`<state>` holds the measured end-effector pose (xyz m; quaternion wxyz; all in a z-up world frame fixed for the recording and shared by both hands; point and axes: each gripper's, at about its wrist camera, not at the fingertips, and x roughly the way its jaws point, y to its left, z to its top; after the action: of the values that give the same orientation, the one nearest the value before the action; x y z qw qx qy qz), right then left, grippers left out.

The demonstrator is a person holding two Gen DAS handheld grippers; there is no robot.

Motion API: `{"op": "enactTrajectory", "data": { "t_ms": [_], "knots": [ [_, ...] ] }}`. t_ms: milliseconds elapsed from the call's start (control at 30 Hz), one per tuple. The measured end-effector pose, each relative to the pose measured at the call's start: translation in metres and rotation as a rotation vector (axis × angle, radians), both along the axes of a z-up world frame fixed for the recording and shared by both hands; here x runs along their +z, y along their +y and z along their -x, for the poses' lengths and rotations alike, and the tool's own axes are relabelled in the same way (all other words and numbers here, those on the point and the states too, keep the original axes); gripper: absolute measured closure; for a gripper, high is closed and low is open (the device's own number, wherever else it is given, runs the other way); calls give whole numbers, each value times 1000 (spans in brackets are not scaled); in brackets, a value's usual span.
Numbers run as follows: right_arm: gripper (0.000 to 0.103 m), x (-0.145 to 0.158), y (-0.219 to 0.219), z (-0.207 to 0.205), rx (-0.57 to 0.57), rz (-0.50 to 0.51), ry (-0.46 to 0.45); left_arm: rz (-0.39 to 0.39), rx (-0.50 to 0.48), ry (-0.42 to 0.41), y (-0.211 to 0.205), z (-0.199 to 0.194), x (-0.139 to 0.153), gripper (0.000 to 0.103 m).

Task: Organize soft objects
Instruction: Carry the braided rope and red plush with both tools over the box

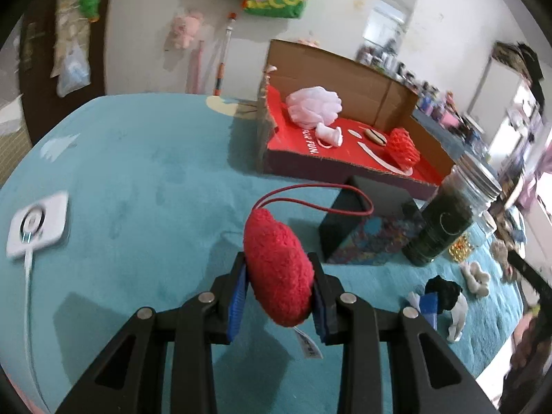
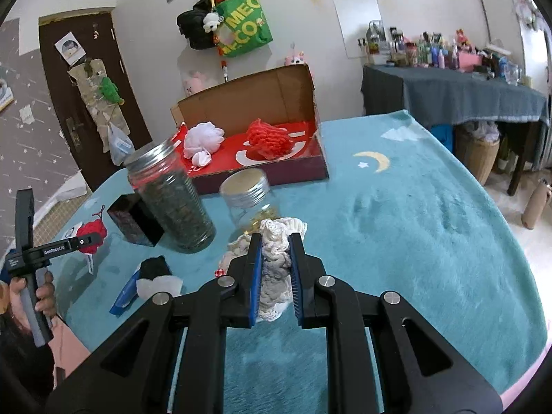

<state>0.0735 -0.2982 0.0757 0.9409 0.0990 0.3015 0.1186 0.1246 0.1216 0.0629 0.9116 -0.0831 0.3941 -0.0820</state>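
Teal plush blanket (image 2: 414, 207) covers the table, printed with a moon and clouds. Its right half, seen from the right wrist camera, lies open up to the rounded edge; the left half in the left wrist view is open too, apart from a white square device (image 1: 38, 224) with its cable near the left edge. The middle is crowded.

Cardboard box (image 2: 248, 103) sits at the far side, lid flap upright, red printed floor. Inside: a white mesh puff (image 2: 203, 139) at the left end and a red knitted bundle (image 2: 270, 138) nearer the right end, apart from each other.

In front of the box: a tall glass jar (image 2: 172, 200) with dark contents and a ribbed metal lid, a shorter clear jar (image 2: 246, 189) beside it, and a black box (image 2: 134, 220) to the left of the tall jar.

Left gripper (image 1: 280, 286): narrow, blue pads pressed on both sides of a red fuzzy plush (image 1: 277, 272), oval, with a thin red loop cord trailing toward the black box and a white tag hanging below. It is held above the blanket, short of the cardboard box.

Right gripper (image 2: 276, 276): narrow, pads pinching a cream crocheted piece (image 2: 274, 262), lacy and crumpled, just in front of the short jar.

A black-and-white soft item (image 2: 155, 272) with a blue piece lies on the blanket to the left of the right gripper.
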Motion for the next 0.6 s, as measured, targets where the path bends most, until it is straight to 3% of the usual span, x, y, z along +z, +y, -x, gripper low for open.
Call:
{"op": "enactTrajectory", "data": {
  "t_ms": [200,600],
  "knots": [
    [89,0,-25,-38,65,-42,87,4,-162,32,-2,-38,3,69],
    [89,-10,-48,-103,179,-130,230,-54,-338,49,-10,-76,7,69]
  ]
}}
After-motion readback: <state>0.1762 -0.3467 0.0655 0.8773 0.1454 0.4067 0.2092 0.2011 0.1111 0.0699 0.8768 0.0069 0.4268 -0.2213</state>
